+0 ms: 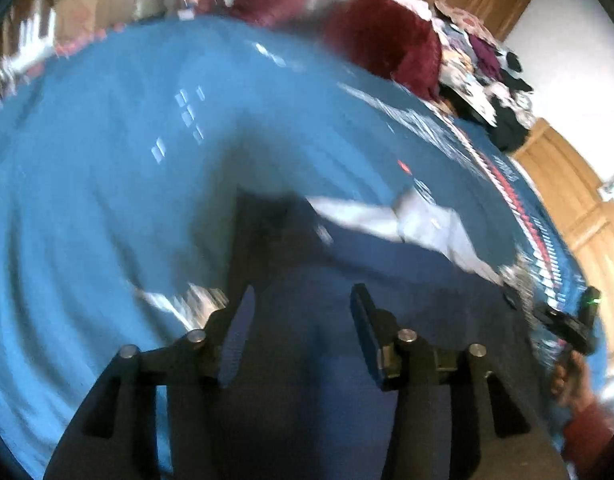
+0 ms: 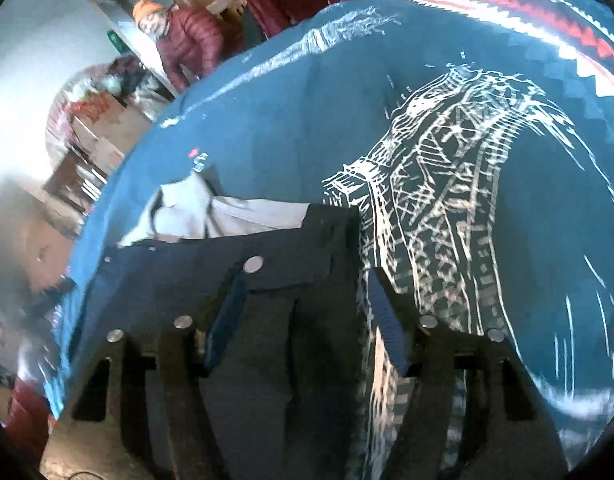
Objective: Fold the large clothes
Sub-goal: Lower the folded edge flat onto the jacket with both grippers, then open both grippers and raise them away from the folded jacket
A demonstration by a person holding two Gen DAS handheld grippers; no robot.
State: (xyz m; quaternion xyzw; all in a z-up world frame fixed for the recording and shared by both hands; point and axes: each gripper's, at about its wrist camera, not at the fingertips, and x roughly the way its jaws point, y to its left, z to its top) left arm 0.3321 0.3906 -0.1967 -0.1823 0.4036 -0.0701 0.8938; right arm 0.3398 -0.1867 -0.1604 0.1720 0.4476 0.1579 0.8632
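Trousers (image 2: 275, 280), dark navy, lie under both tools on a blue patterned bedspread (image 1: 107, 184), and they are the large garment to be folded. In the right wrist view the right gripper (image 2: 307, 312) hangs low over the waistband part; its fingers (image 2: 227, 312) are spread, one over the dark cloth near a round metal button (image 2: 254, 264), the other over the edge where the trousers meet the white line drawing printed on the bedspread. Nothing is between them. In the left wrist view the left gripper (image 1: 299, 328) is also over the navy cloth, its fingers (image 1: 243, 328) apart and holding nothing. This view is strongly blurred, so I cannot tell if the tips touch the cloth.

Pale lining (image 2: 227, 216), perhaps a pocket turned out, shows at the far edge of the trousers in the centre of both views. At the lower right of the left view a hand (image 1: 571, 376) in a red sleeve holds the other tool. A person in a red jacket (image 2: 187, 44) stands in the upper left of the right view.

I judge that the step is the approach to a first grasp: the garment looks not yet folded. The next move calls for both tools to come down and close on the cloth edge, then lift together evenly.
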